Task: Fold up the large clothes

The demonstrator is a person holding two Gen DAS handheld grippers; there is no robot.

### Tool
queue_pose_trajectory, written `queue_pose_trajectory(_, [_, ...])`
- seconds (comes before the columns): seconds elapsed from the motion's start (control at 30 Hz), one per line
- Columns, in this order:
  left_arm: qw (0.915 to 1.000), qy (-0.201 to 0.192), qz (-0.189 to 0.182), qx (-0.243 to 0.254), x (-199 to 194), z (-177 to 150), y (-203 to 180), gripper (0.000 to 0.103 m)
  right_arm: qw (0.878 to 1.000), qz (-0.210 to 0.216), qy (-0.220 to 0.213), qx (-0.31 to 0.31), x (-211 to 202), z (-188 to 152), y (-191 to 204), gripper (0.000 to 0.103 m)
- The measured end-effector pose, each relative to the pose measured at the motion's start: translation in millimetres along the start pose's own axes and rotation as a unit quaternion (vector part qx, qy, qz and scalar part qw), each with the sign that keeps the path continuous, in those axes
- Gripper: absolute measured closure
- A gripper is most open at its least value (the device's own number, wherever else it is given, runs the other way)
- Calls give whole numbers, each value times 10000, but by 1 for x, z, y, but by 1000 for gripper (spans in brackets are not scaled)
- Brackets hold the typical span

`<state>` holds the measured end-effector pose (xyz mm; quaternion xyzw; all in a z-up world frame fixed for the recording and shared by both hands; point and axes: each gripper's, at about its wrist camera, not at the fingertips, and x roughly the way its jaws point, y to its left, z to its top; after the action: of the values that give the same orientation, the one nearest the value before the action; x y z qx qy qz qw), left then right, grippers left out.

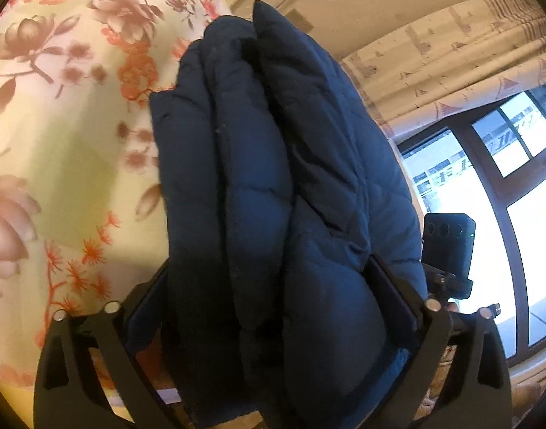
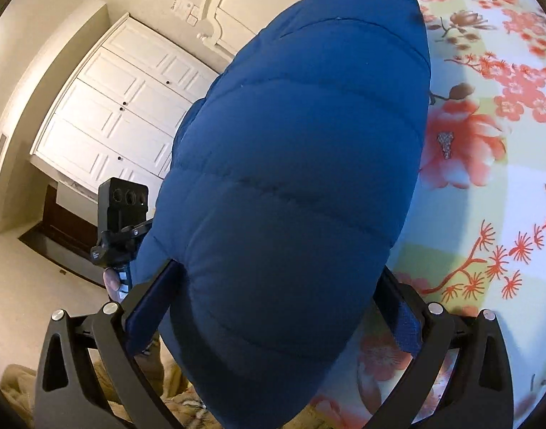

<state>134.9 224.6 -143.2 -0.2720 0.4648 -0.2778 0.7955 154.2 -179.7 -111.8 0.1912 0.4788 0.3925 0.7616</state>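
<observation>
A dark blue quilted puffer jacket (image 1: pixel 273 186) is folded into a thick bundle and held up off the bed. My left gripper (image 1: pixel 269 304) is shut on one end of the jacket, its layers bulging between the jaws. My right gripper (image 2: pixel 273 296) is shut on the other end of the jacket (image 2: pixel 298 150), whose padded face fills the right wrist view. The left gripper's camera mount (image 2: pixel 122 211) shows at the left in the right wrist view, and the right gripper's mount (image 1: pixel 448 250) shows at the right in the left wrist view.
The bed with a floral sheet (image 1: pixel 58 143) lies beside the jacket and also shows in the right wrist view (image 2: pixel 487 143). A window (image 1: pixel 487 214) with a patterned curtain (image 1: pixel 451 64) is on one side. White wardrobe doors (image 2: pixel 122 114) stand on the other.
</observation>
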Motion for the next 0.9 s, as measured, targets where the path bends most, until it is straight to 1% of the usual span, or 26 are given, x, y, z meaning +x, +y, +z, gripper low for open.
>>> queue_pose_trajectory(0.03, [10000, -43, -43, 7, 0, -1, -1, 18, 9997, -95, -110, -187, -2, -3, 6, 15])
queue_pose_trajectory(0.07, [9998, -139, -13, 119, -4, -5, -6, 25, 9988, -205, -226, -371, -4, -7, 13, 21])
queue_pose_trajectory(0.1, [9995, -214, 76, 221, -5, -7, -10, 29, 9978, -285, -320, -499, -5, -11, 17, 23])
queue_pose_trajectory(0.17, [9968, -505, 346, 515, -12, -18, -26, 42, 9933, -492, -566, -880, -11, -20, 29, 32])
queue_pose_trajectory(0.23, [9930, -758, 446, 788, -18, -29, -41, 49, 9898, -590, -740, -1062, -18, -26, 34, 36])
queue_pose_trajectory(0.27, [9913, -902, 370, 887, -19, -37, -48, 51, 9875, -634, -885, -1143, -25, -30, 35, 38])
queue_pose_trajectory(0.33, [9913, -989, 172, 850, -17, -43, -58, 54, 9821, -730, -1154, -1294, -41, -33, 35, 40])
queue_pose_trajectory(0.4, [9905, -1072, 61, 855, -7, -38, -68, 55, 9772, -870, -1368, -1370, -51, -30, 37, 41])
queue_pose_trajectory(0.5, [9899, -1045, -32, 961, 18, -12, -92, 55, 9711, -1152, -1630, -1307, -79, -15, 25, 41])
queue_pose_trajectory(0.57, [9900, -987, -120, 996, 48, 23, -111, 55, 9680, -1362, -1736, -1197, -94, 5, 7, 42])
queue_pose_trajectory(0.6, [9904, -953, -135, 991, 61, 38, -117, 55, 9666, -1469, -1772, -1129, -101, 18, -2, 42])
queue_pose_trajectory(0.63, [9911, -914, -155, 957, 81, 58, -124, 55, 9646, -1604, -1817, -1038, -110, 37, -16, 42])
queue_pose_trajectory(0.73, [9948, -814, -165, 597, 142, 115, -134, 55, 9610, -1953, -1787, -800, -119, 88, -58, 42])
queue_pose_trajectory(0.77, [9956, -789, -128, 500, 155, 127, -136, 55, 9590, -2099, -1772, -698, -118, 105, -74, 42])
queue_pose_trajectory(0.83, [9971, -749, 41, 134, 193, 152, -138, 55, 9525, -2425, -1742, -592, -116, 126, -100, 42])
queue_pose_trajectory(0.87, [9971, -735, 189, 44, 207, 159, -140, 52, 9518, -2506, -1710, -441, -115, 130, -113, 42])
queue_pose_trajectory(0.9, [9963, -785, 346, 61, 216, 161, -145, 50, 9530, -2508, -1694, -100, -114, 134, -133, 42])
